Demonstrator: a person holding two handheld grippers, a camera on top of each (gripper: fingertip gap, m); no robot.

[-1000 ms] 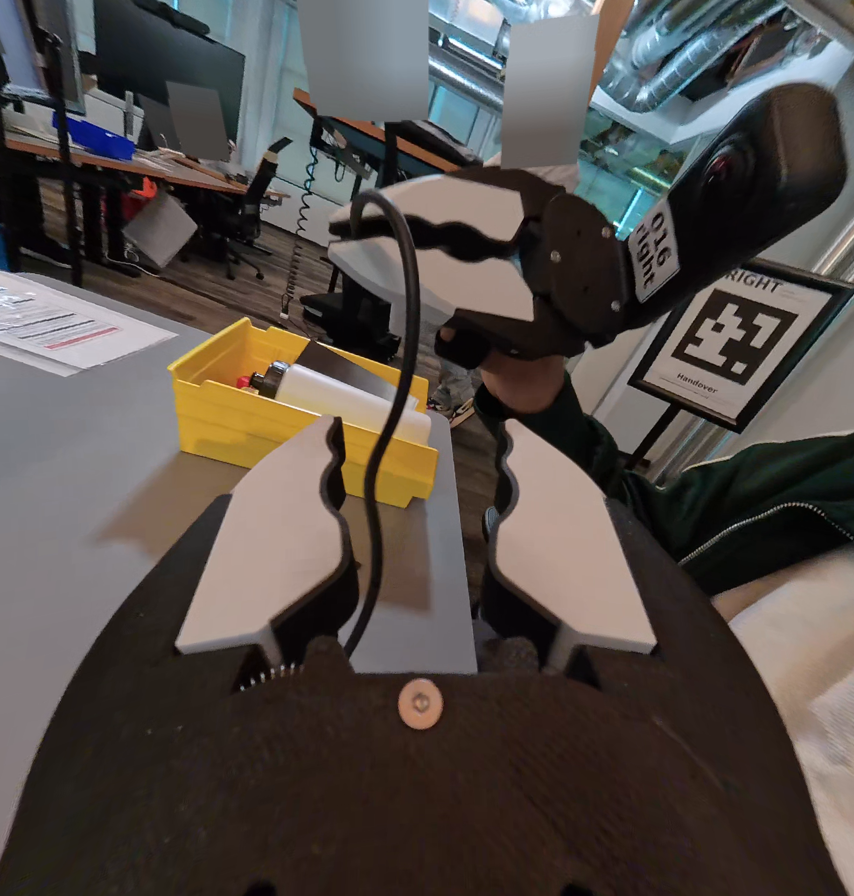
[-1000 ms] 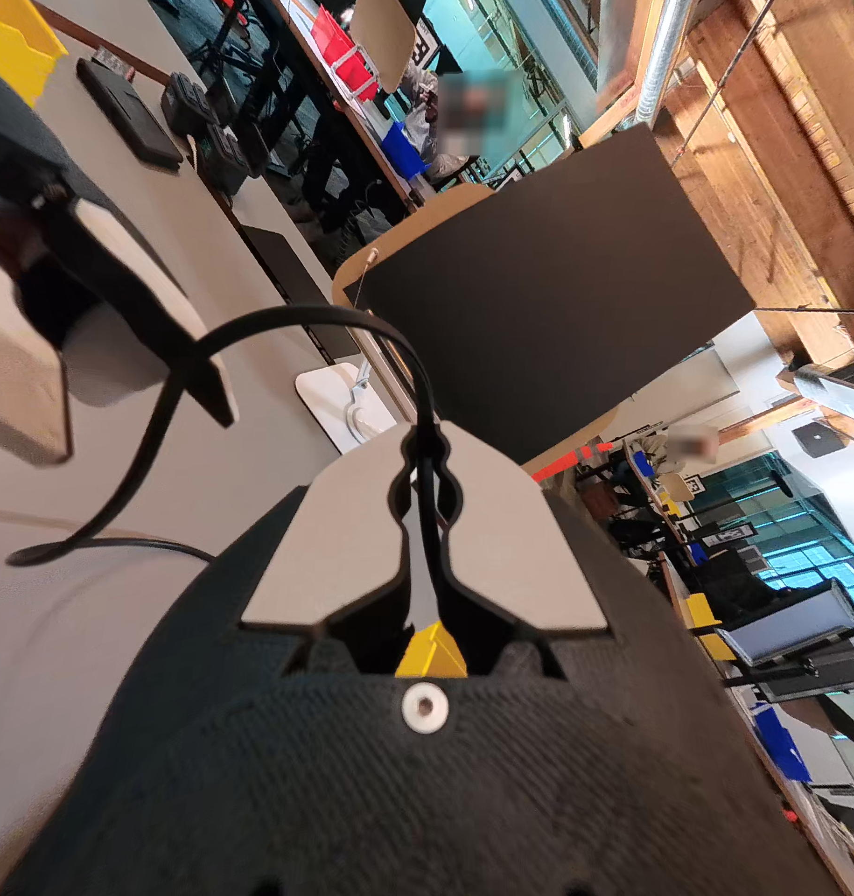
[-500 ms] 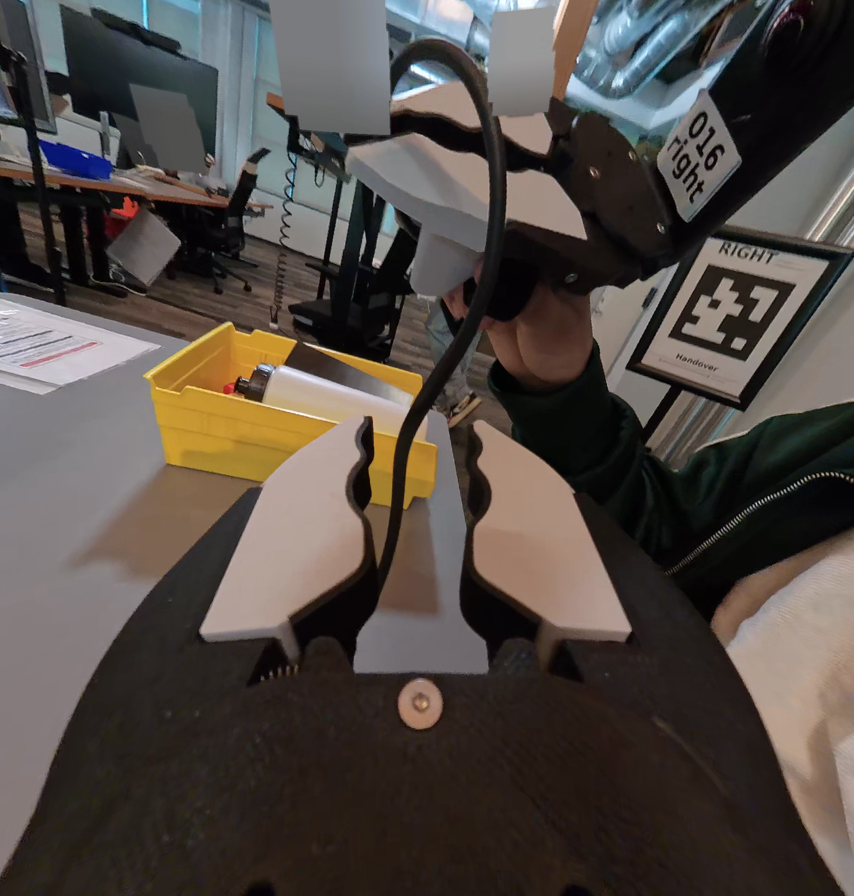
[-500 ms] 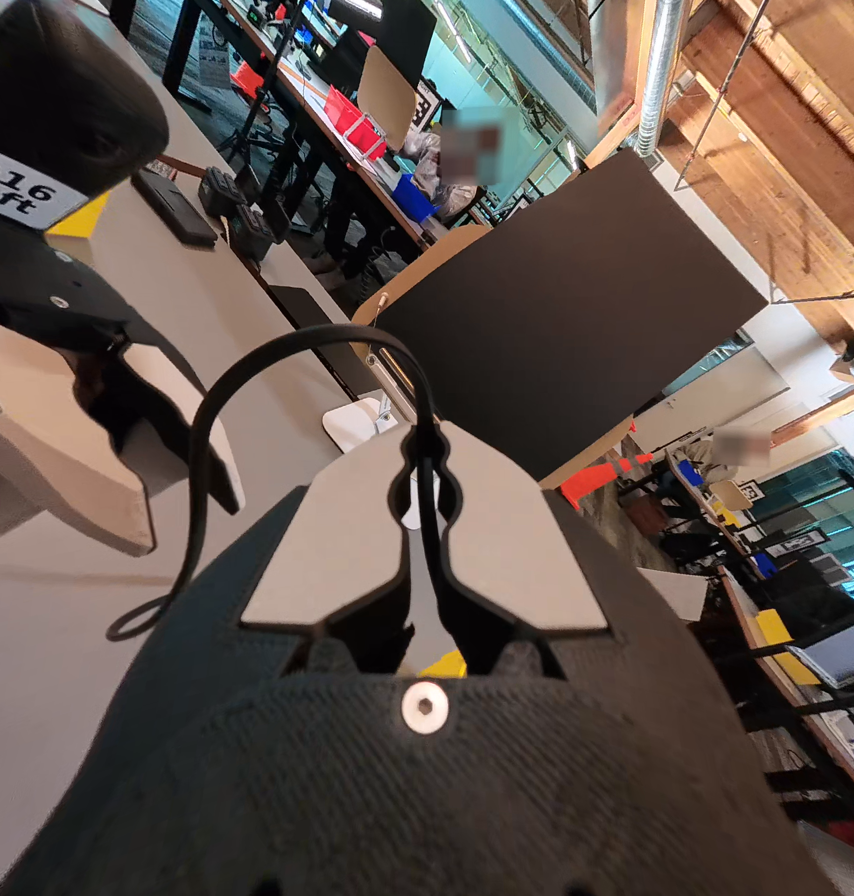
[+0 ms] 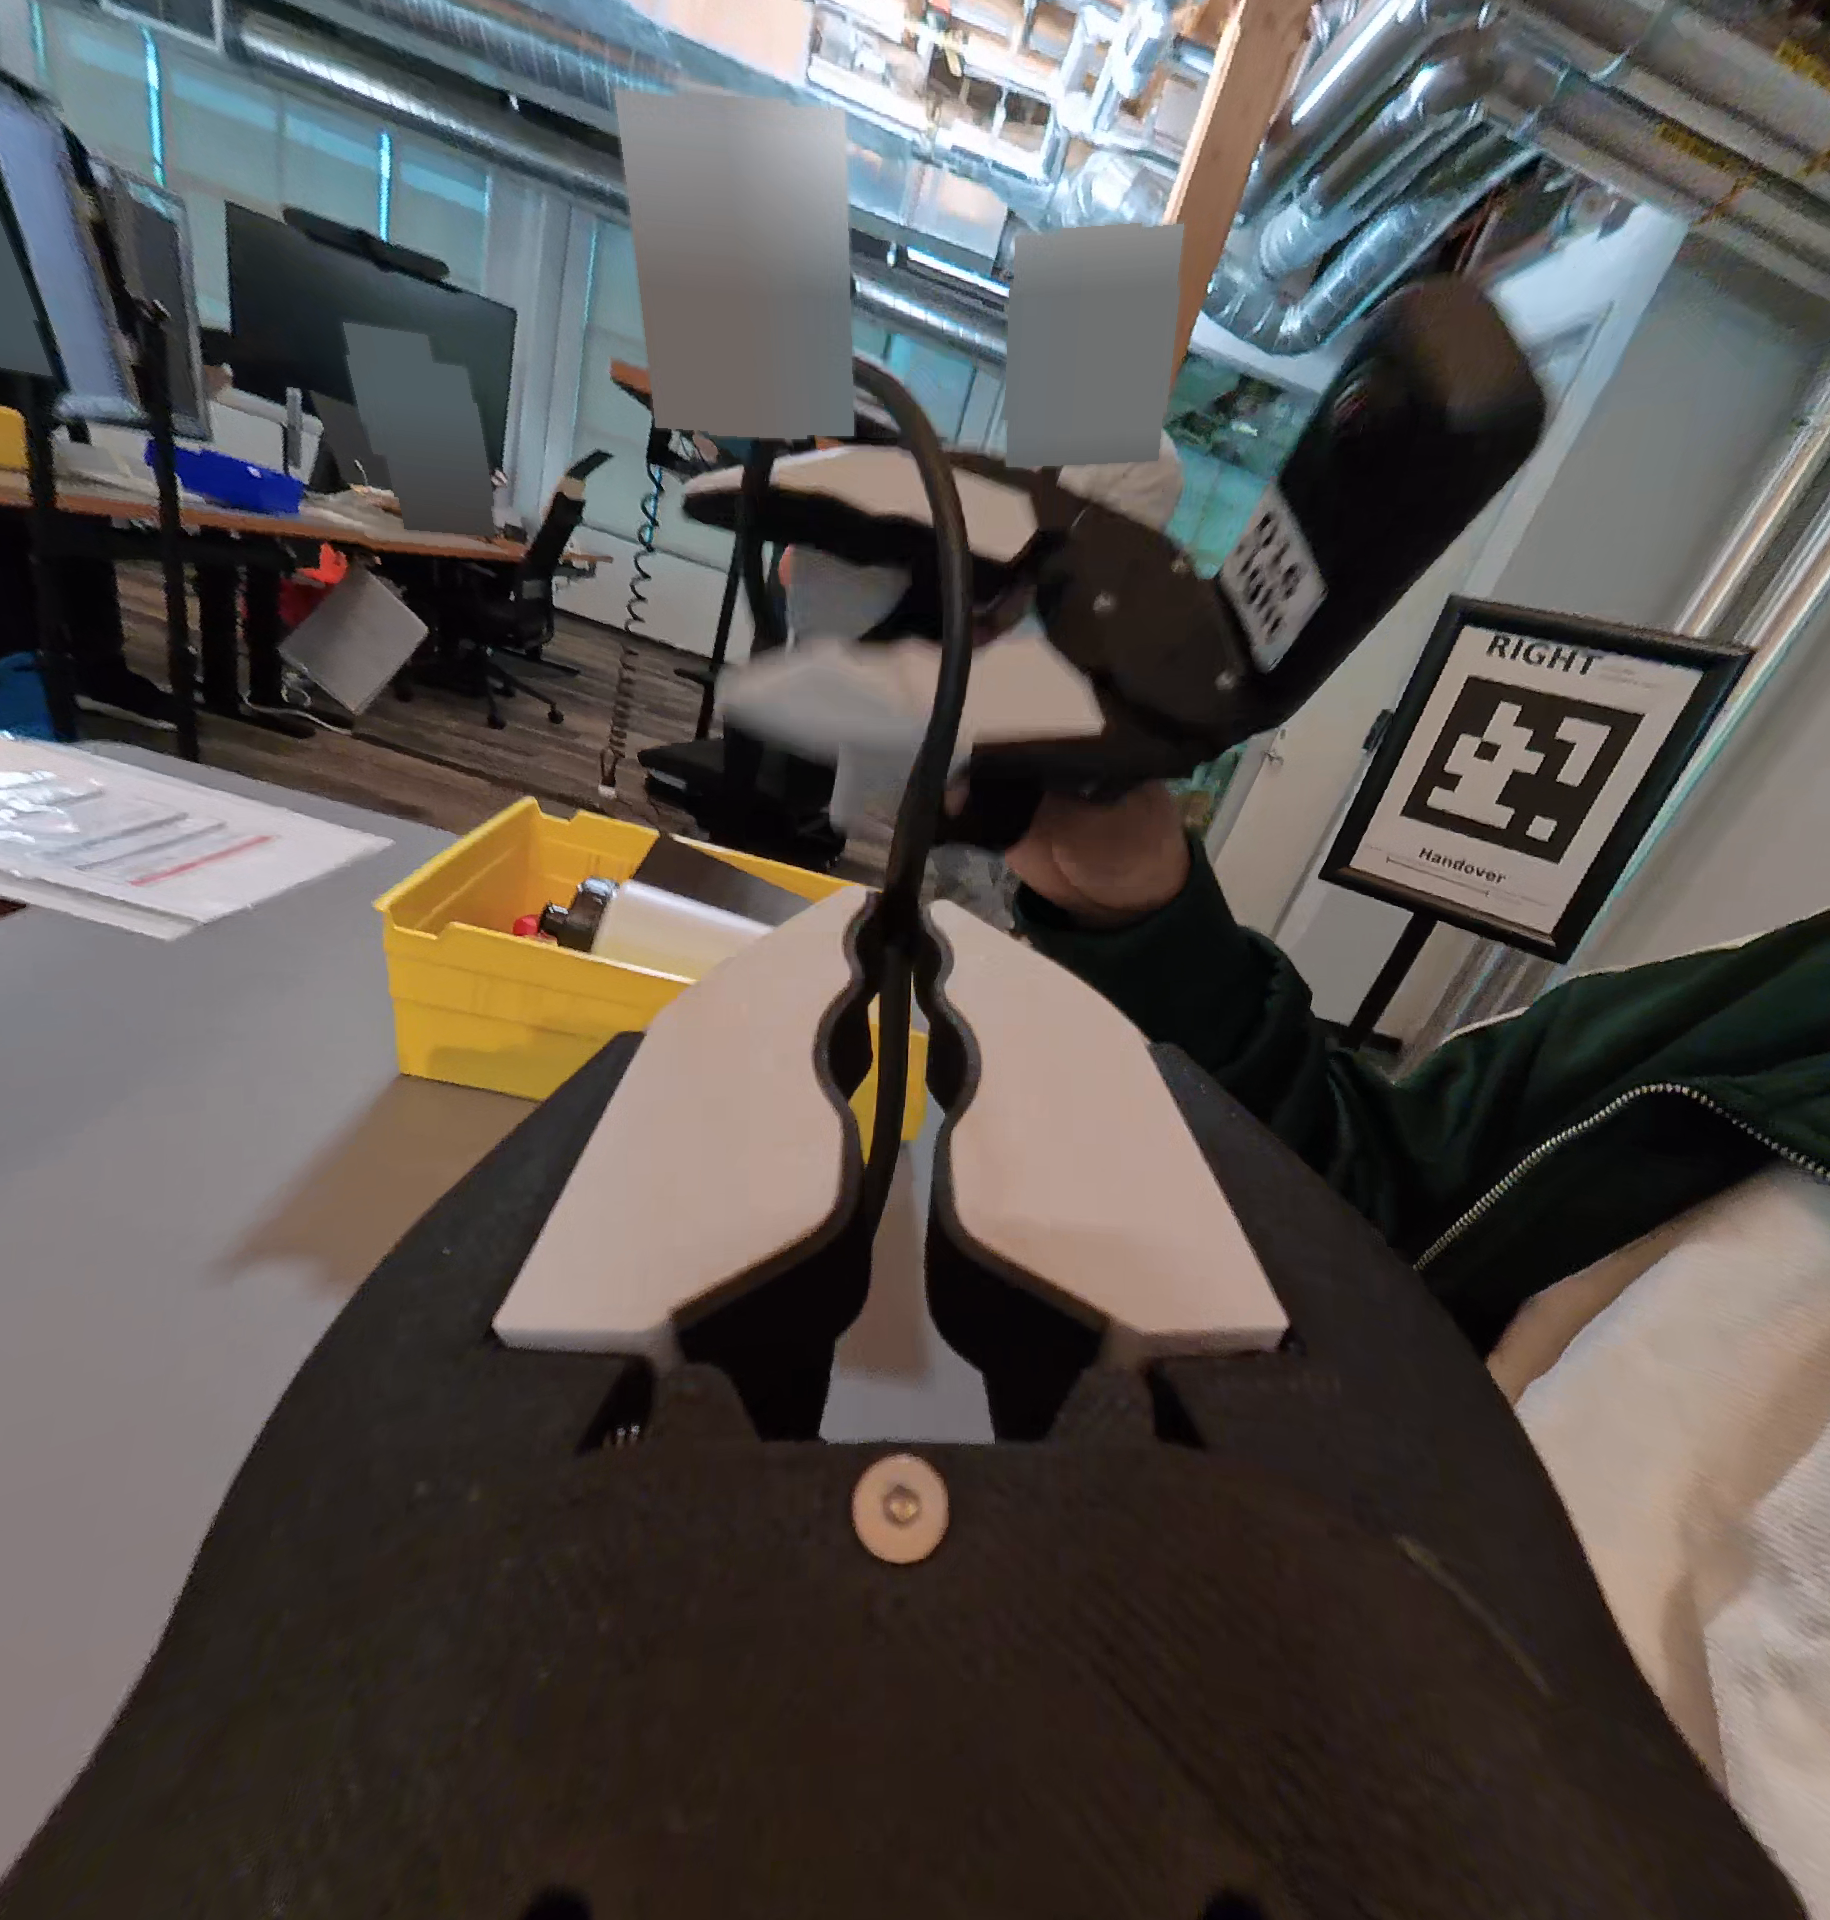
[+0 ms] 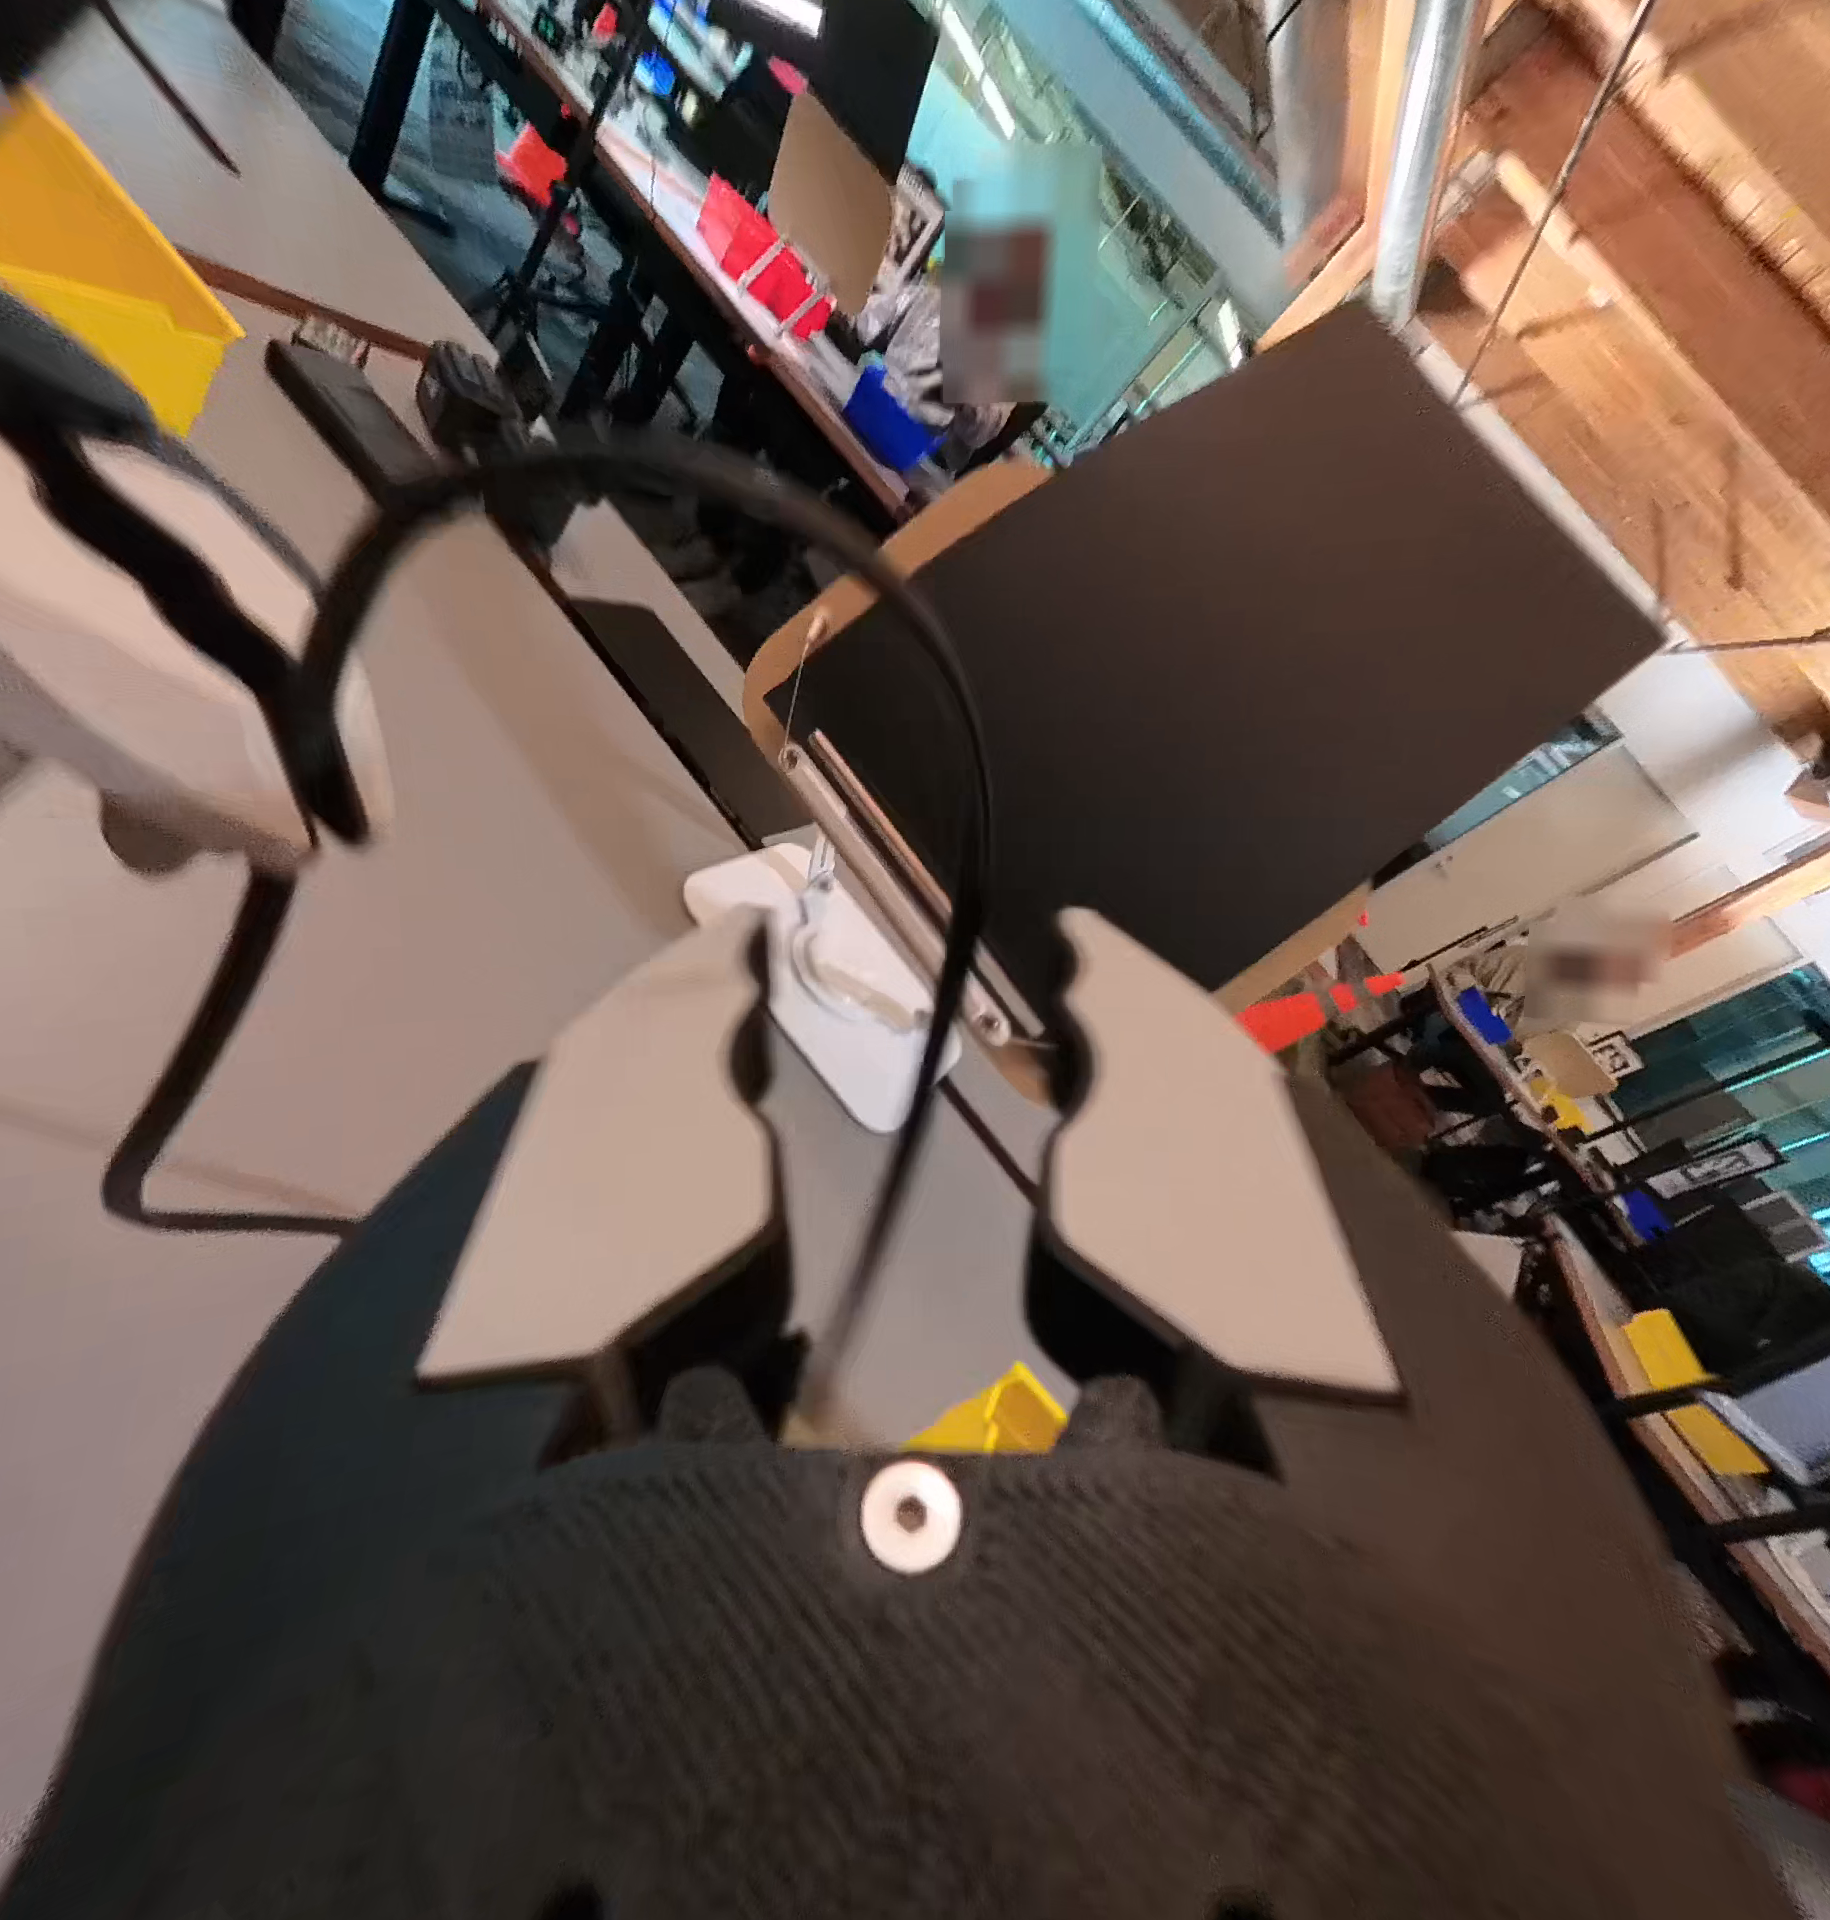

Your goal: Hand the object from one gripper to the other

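A black cable [image 5: 961, 623] arcs between the two grippers above the grey table [image 5: 111, 1143]. My left gripper [image 5: 890, 914] is shut on the cable near its fingertips. The right gripper [image 5: 760, 592], held by a hand [image 5: 1087, 852], hovers above and beyond it with its fingers apart around the cable's upper end. In the right wrist view my right gripper [image 6: 911, 935] is open, and the cable [image 6: 978, 748] runs loose through the gap between its fingers. The left gripper [image 6: 308, 790] shows blurred at the left, pinching the cable.
A yellow bin [image 5: 475, 997] holding a white bottle stands on the table just beyond the left gripper. Papers [image 5: 111, 831] lie at the far left. A framed marker sign [image 5: 1524, 769] stands at the right. A black board [image 6: 1254, 675] on a white base [image 6: 849, 1029] stands ahead of the right gripper.
My left gripper has shut on the cable, which earlier hung between its open fingers. My right gripper, shut on the cable before, has opened and let it go.
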